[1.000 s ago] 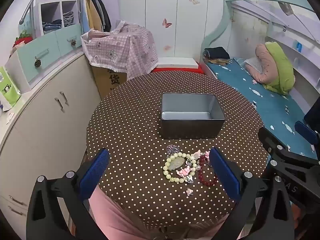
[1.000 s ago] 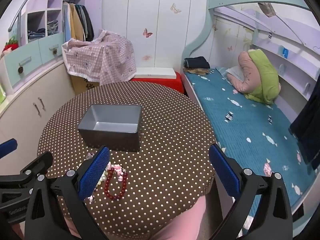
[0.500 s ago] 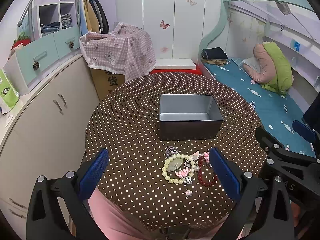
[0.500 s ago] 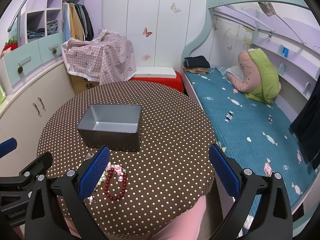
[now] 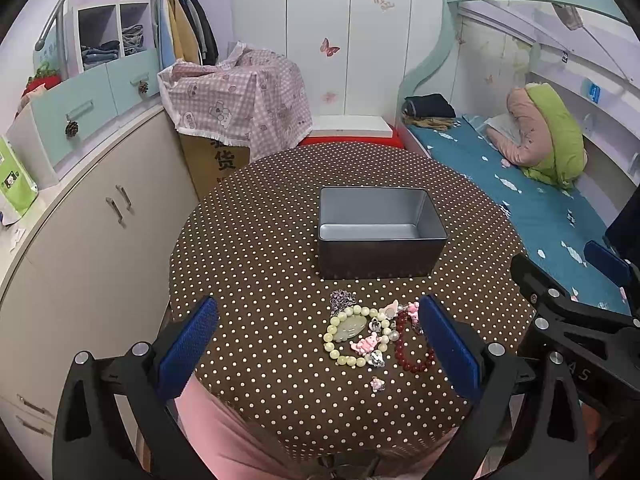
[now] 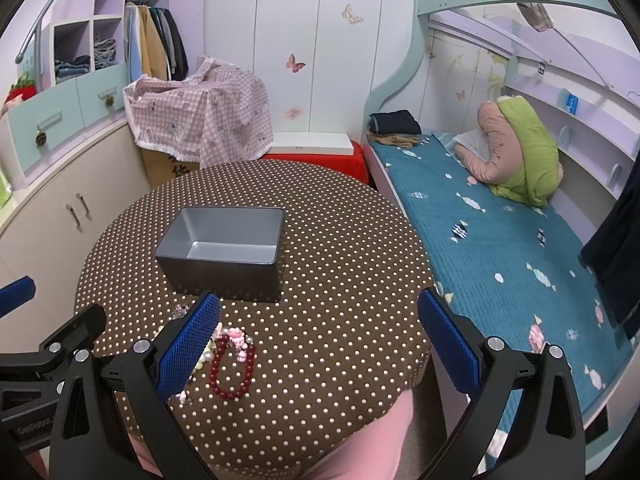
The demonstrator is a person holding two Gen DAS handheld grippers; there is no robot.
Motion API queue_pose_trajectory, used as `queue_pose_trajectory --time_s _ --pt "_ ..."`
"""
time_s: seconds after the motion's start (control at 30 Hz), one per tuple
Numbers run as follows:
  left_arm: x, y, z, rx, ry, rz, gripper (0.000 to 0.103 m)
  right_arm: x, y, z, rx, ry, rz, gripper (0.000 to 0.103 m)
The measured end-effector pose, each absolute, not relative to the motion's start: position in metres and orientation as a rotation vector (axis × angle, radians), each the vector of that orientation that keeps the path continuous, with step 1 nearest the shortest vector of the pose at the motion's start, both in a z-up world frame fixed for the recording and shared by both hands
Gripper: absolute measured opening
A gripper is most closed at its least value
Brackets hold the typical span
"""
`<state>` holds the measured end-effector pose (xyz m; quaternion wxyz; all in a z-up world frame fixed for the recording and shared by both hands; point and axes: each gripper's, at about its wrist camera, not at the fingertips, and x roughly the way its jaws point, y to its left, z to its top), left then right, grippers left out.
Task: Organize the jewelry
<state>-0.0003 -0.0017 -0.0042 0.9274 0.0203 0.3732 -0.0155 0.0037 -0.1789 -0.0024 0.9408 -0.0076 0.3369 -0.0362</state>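
Note:
A grey metal box stands open and empty in the middle of the round dotted table; it also shows in the right wrist view. In front of it lies a jewelry pile: a pale green bead bracelet, a dark red bead bracelet, pink charms and a silver chain. My left gripper is open and empty, held above the pile near the table's front edge. My right gripper is open and empty, to the right of the pile.
Cream cabinets stand left of the table. A bed with a teal cover runs along the right. A box under a pink checked cloth stands behind the table. A pink cloth hangs under the table's front edge.
The left gripper view has shifted slightly, with the table and jewelry sitting a little lower and nearer. The right gripper has barely moved. Both stay open.

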Motion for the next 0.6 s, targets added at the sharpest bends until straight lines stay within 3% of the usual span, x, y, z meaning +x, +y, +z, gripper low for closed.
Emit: queue_pose_trajectory --time_s 0.6 --pt "-0.0001 -0.0019 -0.0085 0.039 0.767 -0.031 0.096 0.0052 -0.179 -0.003 -0.013 0.692 -0.072 0.096"
